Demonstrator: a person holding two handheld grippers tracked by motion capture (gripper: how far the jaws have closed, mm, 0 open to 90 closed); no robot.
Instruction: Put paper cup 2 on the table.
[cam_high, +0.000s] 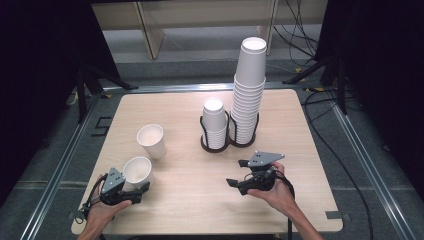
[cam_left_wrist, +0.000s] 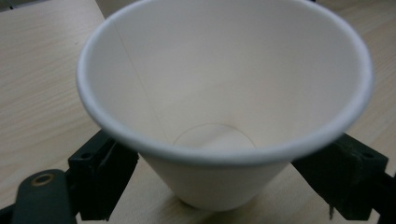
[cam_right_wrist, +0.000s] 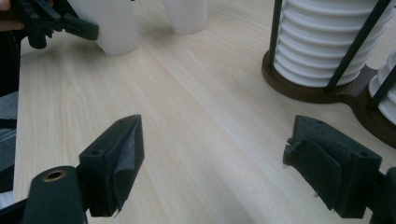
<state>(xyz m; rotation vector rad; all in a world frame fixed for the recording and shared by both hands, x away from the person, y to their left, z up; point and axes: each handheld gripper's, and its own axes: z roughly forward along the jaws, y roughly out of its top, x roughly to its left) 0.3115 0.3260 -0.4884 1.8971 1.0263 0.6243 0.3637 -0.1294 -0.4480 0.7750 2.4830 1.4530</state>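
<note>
Your left tool has its jaws spread around the paper cup near the table's front left corner, your right tool is open and empty; the cup looks light and crushable, so squeeze its lower wall gently

Two black hand-held tools, each with grey three-cornered top plate, brass-ringed screw holes, trailing black cables.

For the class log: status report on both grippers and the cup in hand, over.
Left gripper jaws either side of near paper cup, grip unclear. Right gripper open, empty, over bare table. Second loose cup beyond. Nothing in the way.
</note>
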